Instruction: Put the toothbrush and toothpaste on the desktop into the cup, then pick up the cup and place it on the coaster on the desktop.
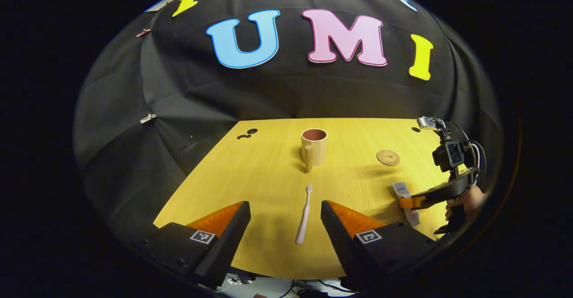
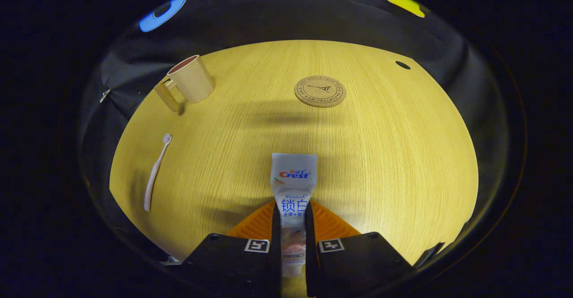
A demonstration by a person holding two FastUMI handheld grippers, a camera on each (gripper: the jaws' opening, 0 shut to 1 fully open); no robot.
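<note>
So in the left gripper view, the left gripper [image 1: 284, 219] was spread wide with nothing in it, its 2 fingers hanging over the near edge of the desktop [image 1: 268, 168]. The toothbrush [image 1: 304, 215] lay flat between them, bristle end pointing away toward the cup [image 1: 314, 146], not touched by either finger. The cup stood upright further back, handle facing the camera, with plenty of bare wood all around it. To its right sat the coaster [image 1: 388, 157], well apart from the cup, and past that the right gripper [image 1: 405, 203] was low by the right edge, a hand [image 1: 465, 201] on its grip.

In the right gripper view, the right gripper [image 2: 293, 219] was pinched tight on the toothpaste [image 2: 293, 186], both fingers pressing the tube's lower half, crimped end sticking forward. Toothbrush [image 2: 154, 175] was near the left edge, cup [image 2: 190, 83] at far left, coaster [image 2: 320, 91] straight ahead with open desktop [image 2: 394, 155] between.
</note>
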